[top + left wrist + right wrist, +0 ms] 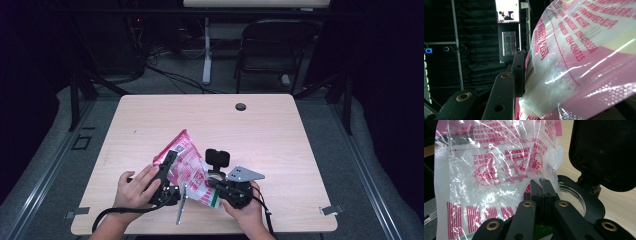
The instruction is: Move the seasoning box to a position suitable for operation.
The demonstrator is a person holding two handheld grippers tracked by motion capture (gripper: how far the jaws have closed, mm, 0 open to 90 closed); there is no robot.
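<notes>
Though light and crinkly, likely slippery and prone to sag, so best taken at the sealed edges: pink-printed plastic bag [186,165] of white powder, held up over the near table [280,135] edge. Clamped on its side by the left gripper [167,170]; pinched at a corner by the right gripper [220,186], jaws fully together. Pale wood top, dark room, chair [272,47] beyond.

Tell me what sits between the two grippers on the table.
The pink and clear plastic bag spans the gap in the high view. The left gripper clamps one side and the right gripper pinches its lower edge.
</notes>
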